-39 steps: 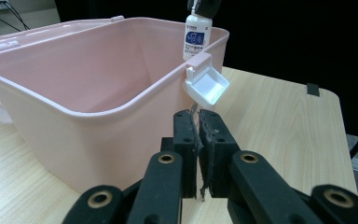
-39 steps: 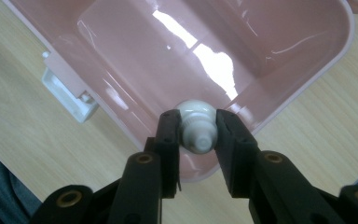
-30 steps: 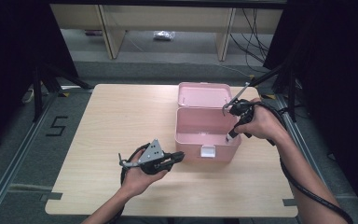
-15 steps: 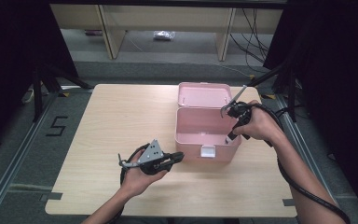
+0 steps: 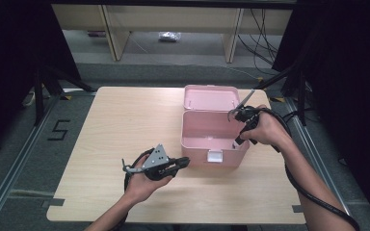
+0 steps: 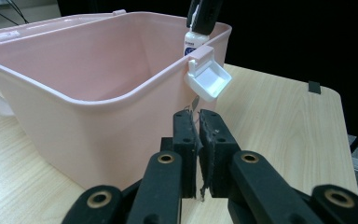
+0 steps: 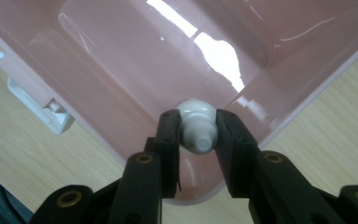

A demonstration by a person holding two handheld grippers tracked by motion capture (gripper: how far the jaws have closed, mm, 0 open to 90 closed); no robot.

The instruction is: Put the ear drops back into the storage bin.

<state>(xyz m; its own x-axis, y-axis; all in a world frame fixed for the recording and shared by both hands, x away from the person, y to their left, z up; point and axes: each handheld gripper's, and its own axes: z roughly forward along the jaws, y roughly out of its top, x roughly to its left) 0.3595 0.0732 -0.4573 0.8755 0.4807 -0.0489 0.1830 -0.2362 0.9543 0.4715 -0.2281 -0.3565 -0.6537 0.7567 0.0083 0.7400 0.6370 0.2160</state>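
- Bottle (image 7: 196,127) is pinched in right claw (image 7: 196,133), just over pink box (image 5: 197,132); not dropped in yet.
- Left claw (image 6: 197,128) is shut, empty, beside box.

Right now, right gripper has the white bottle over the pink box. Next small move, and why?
Probably lower it a little further, then open. The right gripper is shut on the small white bottle, held cap-up just inside the near right corner of the open pink box, above its bare floor. The left gripper rests shut beside the box's front wall.
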